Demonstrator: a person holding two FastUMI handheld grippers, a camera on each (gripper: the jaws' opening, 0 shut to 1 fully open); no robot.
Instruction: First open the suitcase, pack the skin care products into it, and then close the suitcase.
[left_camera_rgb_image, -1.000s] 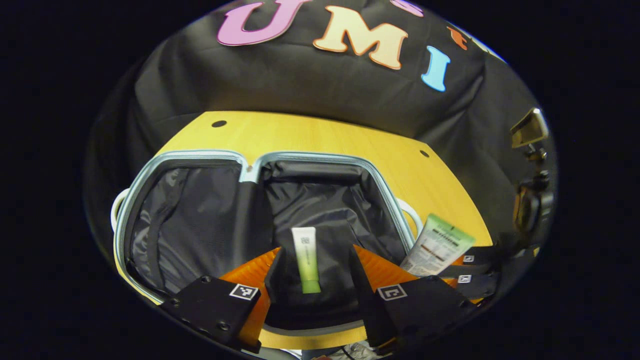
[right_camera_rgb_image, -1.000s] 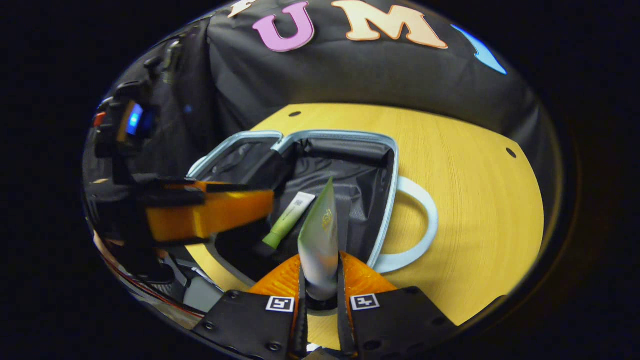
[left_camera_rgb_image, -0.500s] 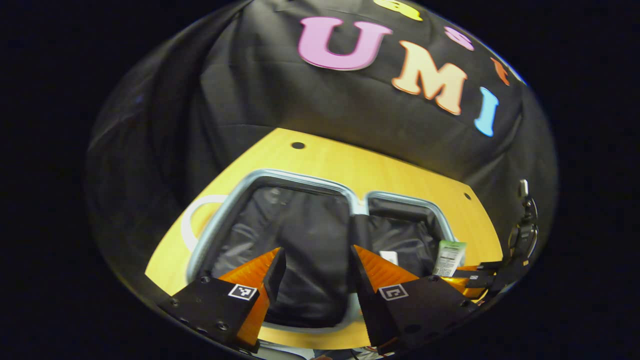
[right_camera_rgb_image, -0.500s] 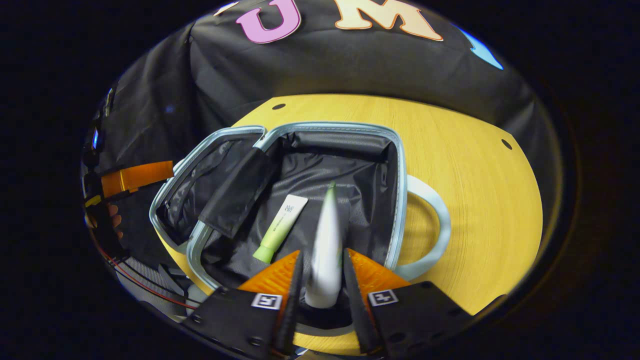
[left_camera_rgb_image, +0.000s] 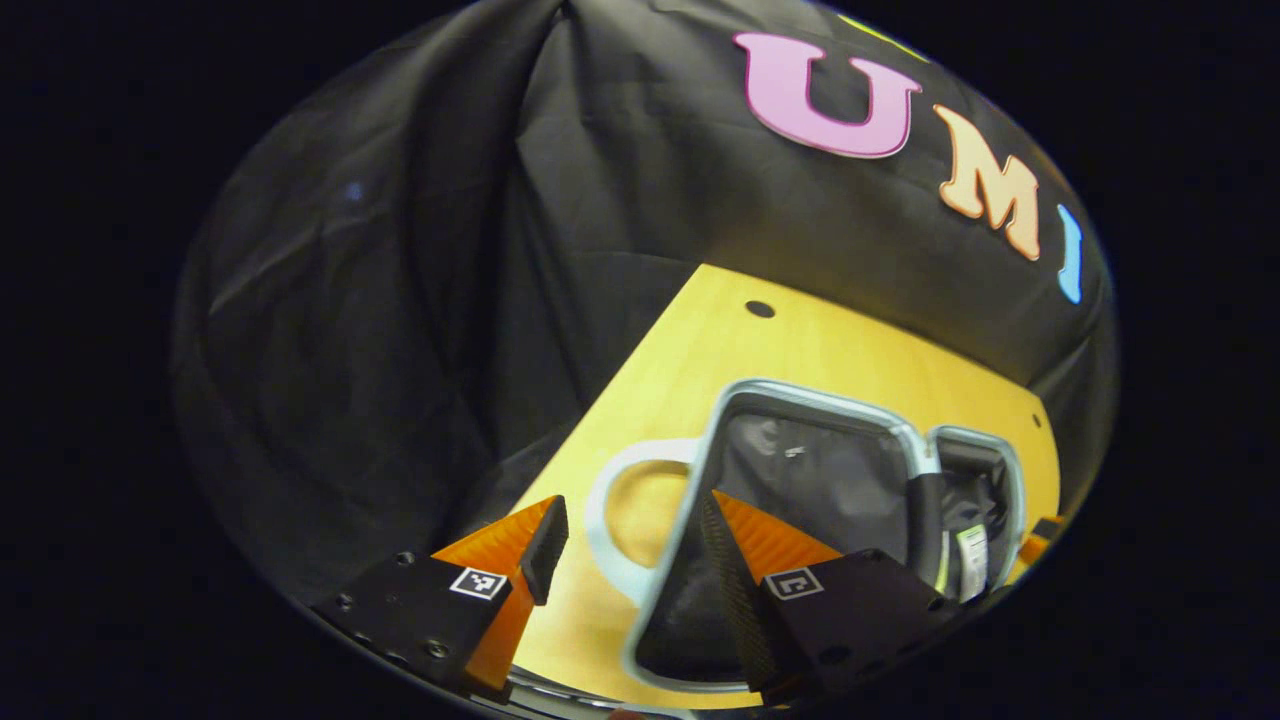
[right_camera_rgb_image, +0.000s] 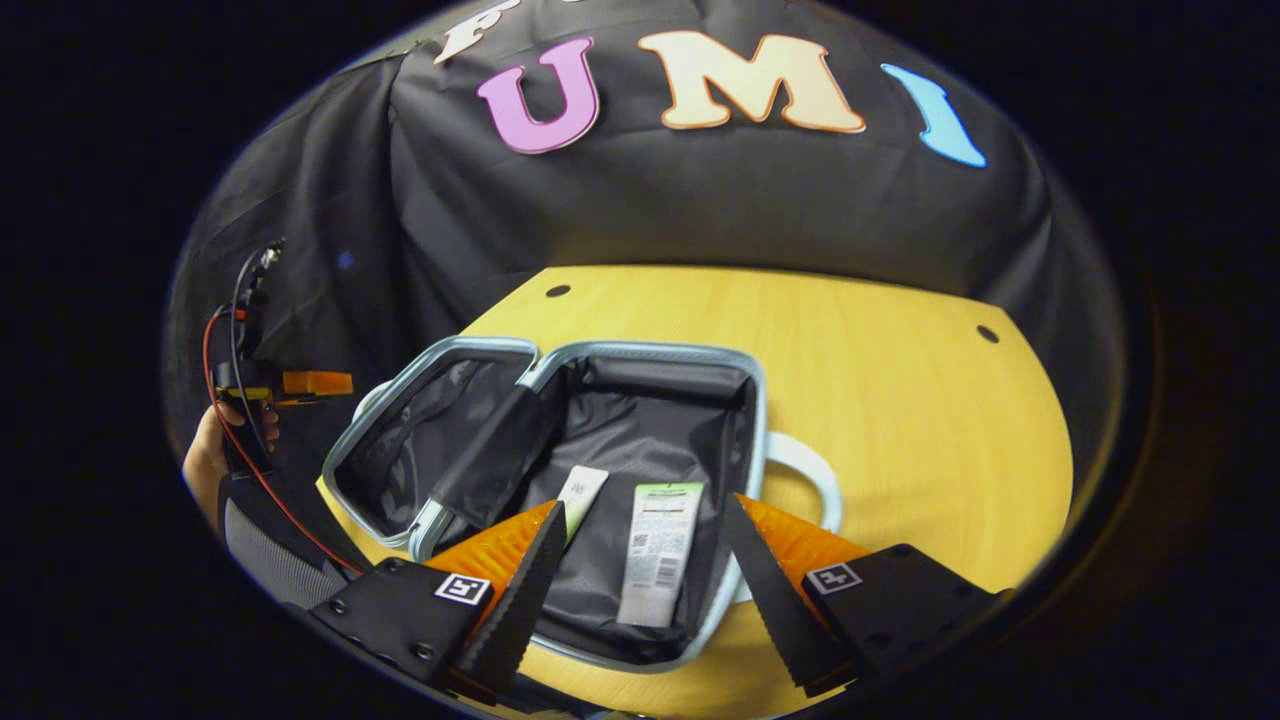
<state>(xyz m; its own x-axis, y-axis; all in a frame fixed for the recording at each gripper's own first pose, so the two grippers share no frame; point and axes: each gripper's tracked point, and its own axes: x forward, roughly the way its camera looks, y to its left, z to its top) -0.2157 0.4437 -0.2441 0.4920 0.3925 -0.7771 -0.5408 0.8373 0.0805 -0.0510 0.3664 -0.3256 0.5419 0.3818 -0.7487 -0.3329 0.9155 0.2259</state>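
- Here we see the suitcase (right_camera_rgb_image: 560, 440) lying open on the yellow wooden tabletop (right_camera_rgb_image: 900, 400), both halves spread flat and lined with dark fabric, a pale blue rim running around each half.
- In the right gripper view, two skin care tubes lie side by side in the right-hand half: a flat tube with a green top band and printed label (right_camera_rgb_image: 657, 553), and just left of it a white tube (right_camera_rgb_image: 581, 492) partly hidden behind the near finger.
- The right gripper (right_camera_rgb_image: 640, 575) hovers just above the near edge of that half; its jaws stand wide apart and grip nothing, with the labelled tube lying below and between them.
- A white loop handle (right_camera_rgb_image: 810, 480) sticks out from the right side of the case and rests on the tabletop.
- A dark flap (right_camera_rgb_image: 495, 455) lies across the hinge between the two halves.
- In the left gripper view, the left gripper (left_camera_rgb_image: 630, 540) is off to the case's left side; its jaws are also spread open and empty, framing the other white handle (left_camera_rgb_image: 610, 510) and the rim of the left half (left_camera_rgb_image: 800, 480).
- From that view we can make out a sliver of the tubes (left_camera_rgb_image: 970, 560) in the far half, too small to tell apart clearly.
- In the right gripper view, the left gripper shows far off at the left, held by a hand (right_camera_rgb_image: 205, 455) with a red cable (right_camera_rgb_image: 250, 460) trailing from it.
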